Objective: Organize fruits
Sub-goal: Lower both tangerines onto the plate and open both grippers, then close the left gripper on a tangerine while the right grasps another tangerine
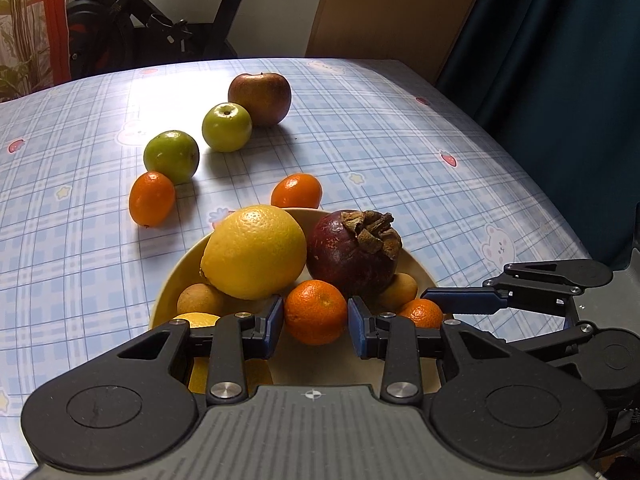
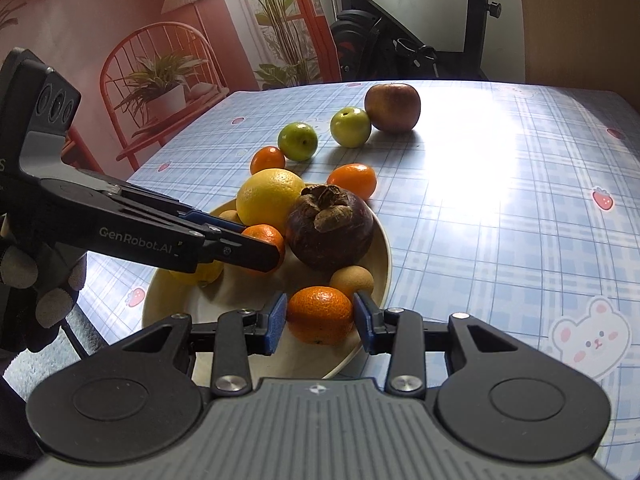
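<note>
A cream plate [image 1: 418, 266] [image 2: 382, 256] holds a big yellow citrus [image 1: 254, 252] [image 2: 270, 196], a dark mangosteen [image 1: 352, 256] [image 2: 330, 236], small brown fruits and tangerines. My left gripper [image 1: 316, 322] has its blue pads against a tangerine [image 1: 316, 312] in the plate; it shows in the right wrist view [image 2: 256, 250]. My right gripper [image 2: 320, 320] has its pads against another tangerine [image 2: 320, 314] at the plate's near rim. On the table beyond lie two orange fruits [image 1: 152, 198] [image 1: 297, 191], two green apples [image 1: 172, 156] [image 1: 227, 127] and a red apple [image 1: 260, 98].
The table has a blue checked cloth [image 1: 400, 160] [image 2: 500, 200]. An exercise bike [image 1: 120, 20] stands behind it, a dark curtain [image 1: 560, 80] to the right, and a wall with plant pictures [image 2: 160, 40] to the left.
</note>
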Tool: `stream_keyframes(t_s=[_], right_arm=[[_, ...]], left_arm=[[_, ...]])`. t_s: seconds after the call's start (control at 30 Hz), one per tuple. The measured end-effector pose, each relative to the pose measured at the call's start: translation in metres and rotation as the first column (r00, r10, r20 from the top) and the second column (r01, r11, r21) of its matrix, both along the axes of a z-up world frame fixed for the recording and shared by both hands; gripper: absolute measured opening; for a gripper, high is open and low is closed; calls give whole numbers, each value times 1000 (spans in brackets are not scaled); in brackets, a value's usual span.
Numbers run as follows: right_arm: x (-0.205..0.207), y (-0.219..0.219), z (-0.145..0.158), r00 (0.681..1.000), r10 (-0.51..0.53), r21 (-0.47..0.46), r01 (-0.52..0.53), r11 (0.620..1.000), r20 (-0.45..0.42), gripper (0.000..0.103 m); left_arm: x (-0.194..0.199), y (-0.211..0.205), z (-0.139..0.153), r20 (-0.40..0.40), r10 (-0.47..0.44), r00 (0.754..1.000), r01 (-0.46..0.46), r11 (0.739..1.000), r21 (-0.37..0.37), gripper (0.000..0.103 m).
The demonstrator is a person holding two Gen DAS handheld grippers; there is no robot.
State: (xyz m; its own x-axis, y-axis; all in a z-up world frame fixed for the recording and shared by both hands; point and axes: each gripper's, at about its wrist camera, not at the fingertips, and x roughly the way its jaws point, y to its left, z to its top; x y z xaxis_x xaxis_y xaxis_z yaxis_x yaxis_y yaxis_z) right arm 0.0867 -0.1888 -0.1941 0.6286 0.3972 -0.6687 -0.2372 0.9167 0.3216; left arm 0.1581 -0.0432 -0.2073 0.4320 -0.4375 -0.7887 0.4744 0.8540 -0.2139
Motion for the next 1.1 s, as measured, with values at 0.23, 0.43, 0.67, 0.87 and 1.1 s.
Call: stream_keyframes(t_s=[0.23,0.43,0.67,0.87,1.1], right_arm=[[-2,-1,4,1000,-8,-3,8,1000,8,41],[0,-9,20,998,-31,0,31,1000,56,41],[15,-28,35,993,-73,21,72,997,94,41],[50,-35,41,993,-73,29,70,997,94,41],[89,-24,31,997,-42,14,41,999,65,41]], left_arm=[[0,3,3,11,10,1000,-10,1000,-4,38],[-5,14,24,68,26,997,-24,999,-27,38],[2,38,54,142,113,983,-102,991,-81,38],[28,64,69,155,215,964,-201,974,-103,38],[56,72,56,142,267,953,-260,963,-64,38]])
